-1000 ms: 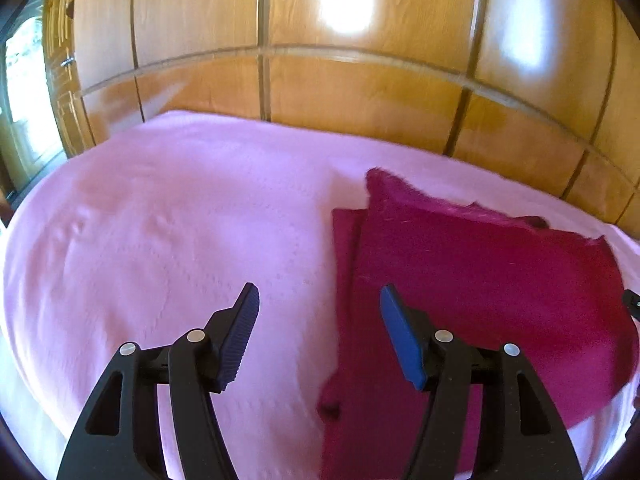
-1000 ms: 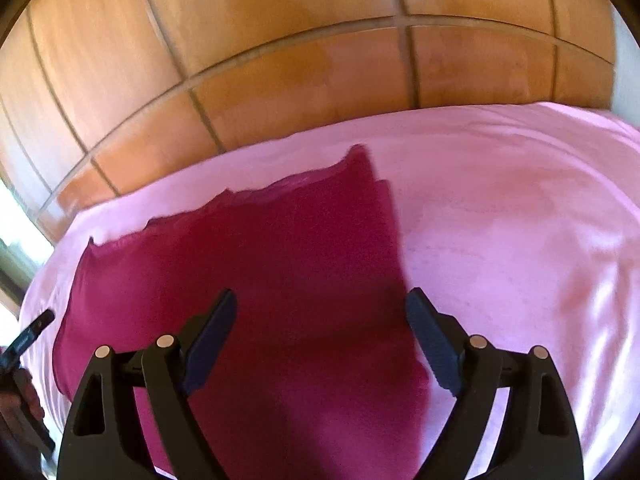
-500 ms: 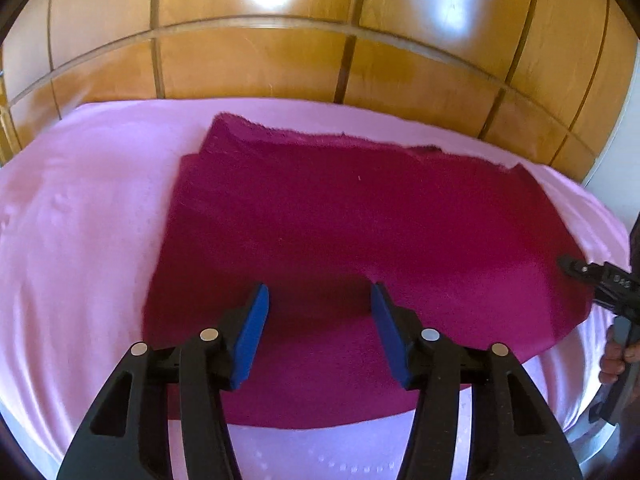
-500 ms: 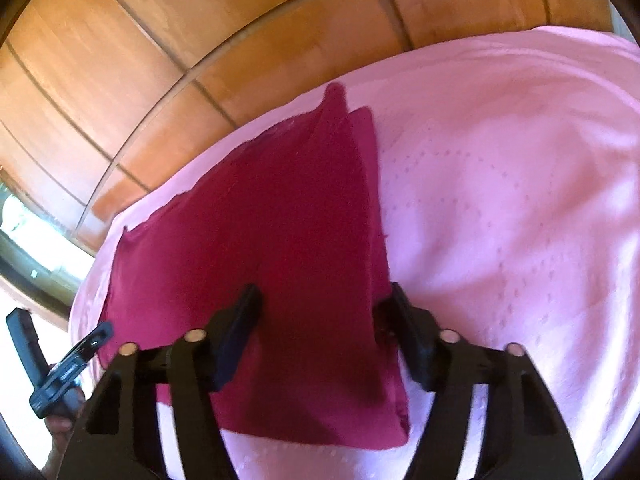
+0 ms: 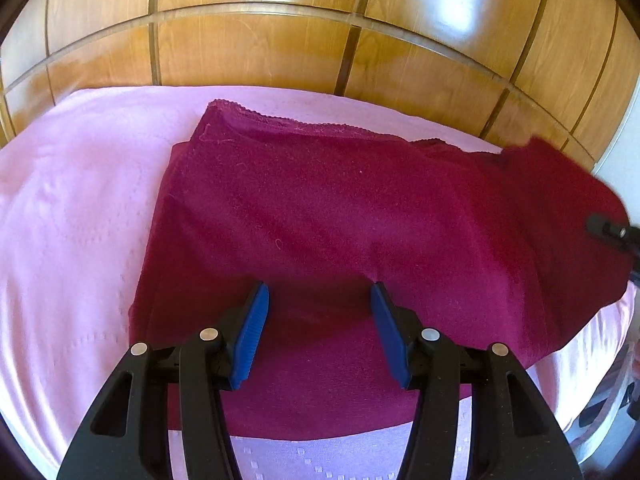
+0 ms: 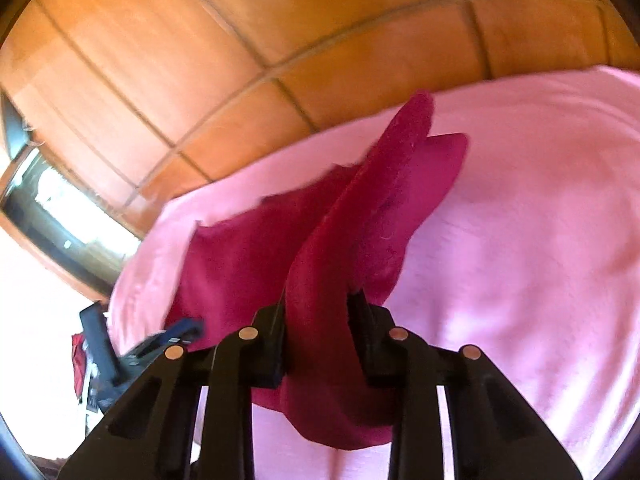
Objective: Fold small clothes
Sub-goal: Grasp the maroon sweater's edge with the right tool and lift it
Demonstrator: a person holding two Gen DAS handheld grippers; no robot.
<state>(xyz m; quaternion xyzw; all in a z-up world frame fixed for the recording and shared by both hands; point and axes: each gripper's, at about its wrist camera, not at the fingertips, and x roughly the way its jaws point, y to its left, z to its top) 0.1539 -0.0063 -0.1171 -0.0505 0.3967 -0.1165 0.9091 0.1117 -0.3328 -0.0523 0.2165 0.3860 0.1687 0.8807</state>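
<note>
**Two grippers, one garment: our right side lifts the edge while the left waits spread**

Two fingers of our right gripper (image 6: 316,316) are closed on a thick bunch of the crimson garment (image 5: 340,216), and the cloth rises out of them in a tall ridge with a flap falling to the pink side. Our left gripper (image 5: 318,320) has its blue pads (image 5: 252,336) set well apart, with nothing between them; they sit low over the near part of the garment, and we cannot tell whether they press on it.

We judge the step in hand to be carrying the pinched edge across the garment to make a fold. To do it well, we should keep the right-hand clamp firm, since the bunch looks several layers thick and a thin layer could slide free. We should bring the edge over in a low arc toward the garment's far lace hem (image 5: 288,120), so the flap does not curl under. Our left gripper could hold down the near part, or close on the near edge, to stop the whole piece from dragging over the sheet. Then we should square the moved edge with the one beneath before letting go.

Outward from the garment we count: one crimson garment, lying on one pink bedspread (image 5: 76,208), which spreads out all round it; two grippers; and one wooden panelled wall (image 5: 256,44) beyond the garment's far hem.
</note>
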